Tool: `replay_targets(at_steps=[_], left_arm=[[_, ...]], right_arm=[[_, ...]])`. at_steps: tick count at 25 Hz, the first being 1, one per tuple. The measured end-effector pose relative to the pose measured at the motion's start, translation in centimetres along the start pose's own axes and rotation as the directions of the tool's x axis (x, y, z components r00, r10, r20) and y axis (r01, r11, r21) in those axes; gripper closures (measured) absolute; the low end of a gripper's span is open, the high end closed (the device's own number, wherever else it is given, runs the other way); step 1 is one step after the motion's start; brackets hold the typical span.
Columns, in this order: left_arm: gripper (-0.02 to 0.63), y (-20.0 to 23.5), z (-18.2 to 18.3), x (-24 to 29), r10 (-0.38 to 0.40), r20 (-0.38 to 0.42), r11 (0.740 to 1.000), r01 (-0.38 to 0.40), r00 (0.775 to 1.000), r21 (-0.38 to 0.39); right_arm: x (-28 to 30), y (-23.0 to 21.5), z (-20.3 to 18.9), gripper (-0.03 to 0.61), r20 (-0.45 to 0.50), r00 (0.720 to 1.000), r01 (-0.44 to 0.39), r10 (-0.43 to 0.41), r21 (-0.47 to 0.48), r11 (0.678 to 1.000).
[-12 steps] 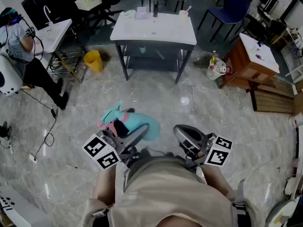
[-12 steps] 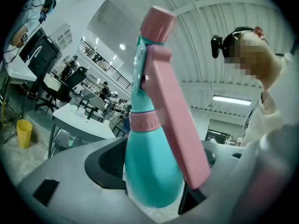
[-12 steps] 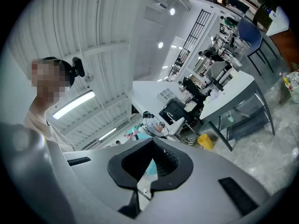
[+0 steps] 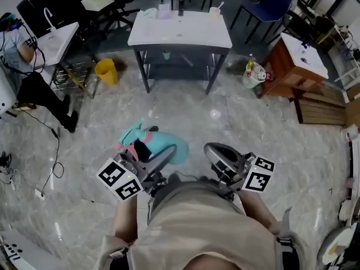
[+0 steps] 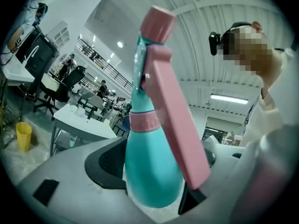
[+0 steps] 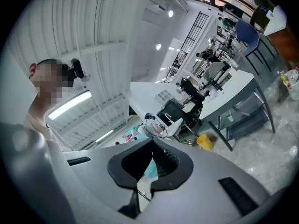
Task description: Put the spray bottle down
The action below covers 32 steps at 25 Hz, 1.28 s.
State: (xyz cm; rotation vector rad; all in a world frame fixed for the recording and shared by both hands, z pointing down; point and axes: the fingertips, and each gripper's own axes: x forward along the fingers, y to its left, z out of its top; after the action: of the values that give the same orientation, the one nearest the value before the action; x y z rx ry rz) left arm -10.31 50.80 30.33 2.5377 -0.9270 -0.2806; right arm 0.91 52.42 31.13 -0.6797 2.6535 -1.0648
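A teal spray bottle point(image 4: 147, 141) with a pink trigger and cap is held above the floor, just in front of my body. My left gripper point(image 4: 159, 154) is shut on its round body, jaws wide around it. In the left gripper view the bottle point(image 5: 152, 171) fills the middle and its pink trigger point(image 5: 180, 125) slants down to the right; my left gripper point(image 5: 154, 183) clamps its lower belly. My right gripper point(image 4: 216, 153) is beside it on the right, shut and empty. In the right gripper view the pads of my right gripper point(image 6: 152, 164) meet, with the bottle point(image 6: 132, 134) beyond them.
A white table point(image 4: 180, 35) stands ahead across the marble floor, with a yellow bin point(image 4: 106, 72) to its left and a wooden cabinet point(image 4: 298, 66) to its right. A seated person point(image 4: 25, 66) is at the far left by a sink stand point(image 4: 56, 38). Cables point(image 4: 53, 167) trail on the floor at the left.
The head view has shifted slightly, so the room sits a little higher in the picture. Both grippers and the bottle hold the same places.
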Motion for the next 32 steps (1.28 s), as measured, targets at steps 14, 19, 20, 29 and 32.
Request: replay_targets(at_steps=[14, 19, 20, 29, 32], left_arm=[[0.288, 1.6, 0.6, -2.7, 0.005, 0.009, 1.0, -0.005, 1.0, 0.03], [0.288, 2.0, 0.6, -3.4, 0.013, 0.006, 0.999, -0.013, 1.0, 0.032], [0.288, 2.1, 0.5, -3.4, 0.016, 0.004, 0.999, -0.016, 1.0, 0.037], [0.288, 3.1, 0.4, -2.9, 0.055, -0.01, 0.996, -0.054, 0.998, 0.075], [0.288, 3.3, 0.4, -2.0, 0.059, -0.015, 0.995, -0.057, 0.998, 0.078]], right_arm=[[3.5, 1.9, -2.3, 0.558, -0.067, 0.997, -0.031, 0.031, 0.007, 0.999], [4.2, 2.1, -3.1, 0.558, -0.079, 0.996, -0.034, 0.036, 0.031, 0.999], [4.3, 1.9, -3.1, 0.558, -0.083, 0.996, -0.033, 0.036, 0.033, 0.999], [5.2, 0.2, -3.2, 0.558, -0.115, 0.993, -0.021, 0.028, 0.062, 0.998], [5.4, -0.7, -2.7, 0.558, -0.12, 0.992, -0.018, 0.027, 0.073, 0.997]])
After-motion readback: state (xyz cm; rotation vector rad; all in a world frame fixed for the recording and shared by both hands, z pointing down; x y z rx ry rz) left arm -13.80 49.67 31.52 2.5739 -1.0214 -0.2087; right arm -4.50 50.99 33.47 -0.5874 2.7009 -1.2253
